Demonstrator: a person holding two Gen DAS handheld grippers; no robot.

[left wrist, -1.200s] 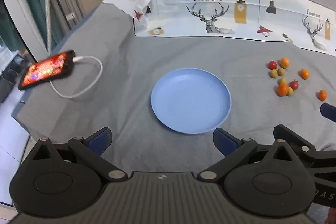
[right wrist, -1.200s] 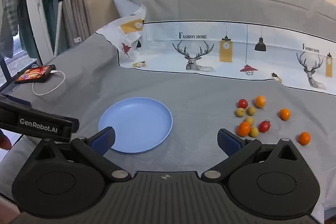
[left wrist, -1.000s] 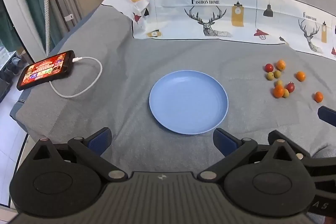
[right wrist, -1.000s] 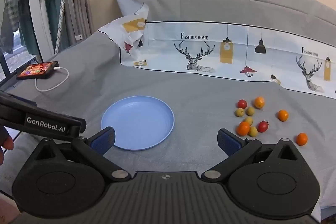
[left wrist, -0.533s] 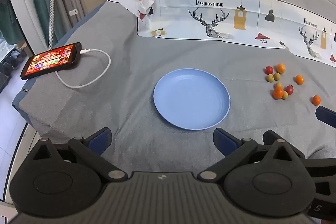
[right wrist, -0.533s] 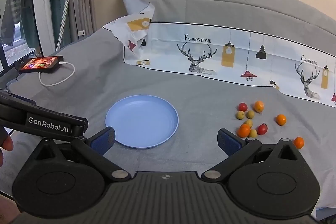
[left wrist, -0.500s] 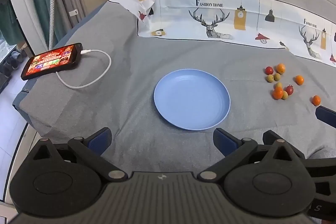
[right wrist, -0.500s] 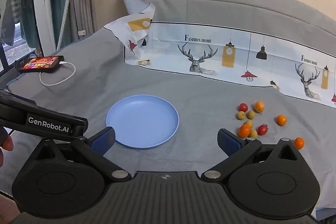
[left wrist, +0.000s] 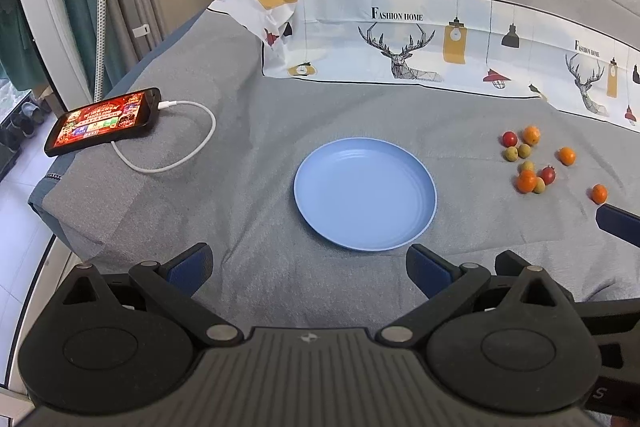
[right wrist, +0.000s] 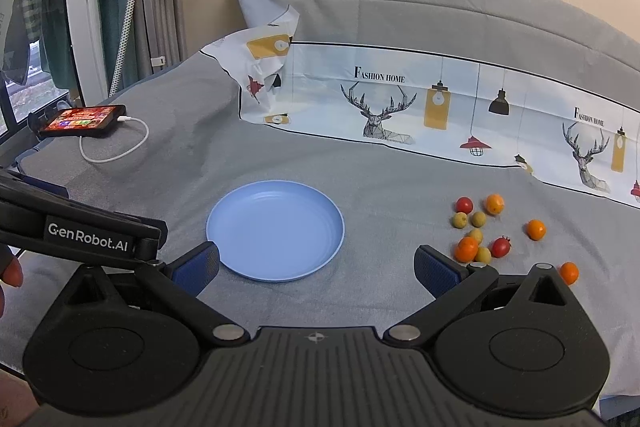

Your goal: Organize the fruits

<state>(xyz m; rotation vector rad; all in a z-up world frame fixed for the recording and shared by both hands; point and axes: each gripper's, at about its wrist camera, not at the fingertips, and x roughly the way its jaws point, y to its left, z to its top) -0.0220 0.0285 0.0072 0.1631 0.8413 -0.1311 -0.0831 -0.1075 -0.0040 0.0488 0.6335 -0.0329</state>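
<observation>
- On grey bedspread [left wrist: 248, 163]: blue plate [left wrist: 365, 195] lies flat mid-scene, nothing on it.
- Fruits [right wrist: 478, 227] scattered loose on the cloth, well right of plate: orange, red, yellow-green small ones, none touching plate.
- Left gripper [left wrist: 308, 267]: fingers spread wide, holding nothing, hovers at plate's near side.
- Right gripper [right wrist: 316, 263]: fingers spread wide too, nothing between them, plate's near rim just beyond the gap, fruits near its right finger.
- Phone [left wrist: 102, 121], screen lit, with white cable [left wrist: 180, 151] plugged in, far left near bed edge.
- Deer-print sheet [right wrist: 420, 111] across the back.
</observation>
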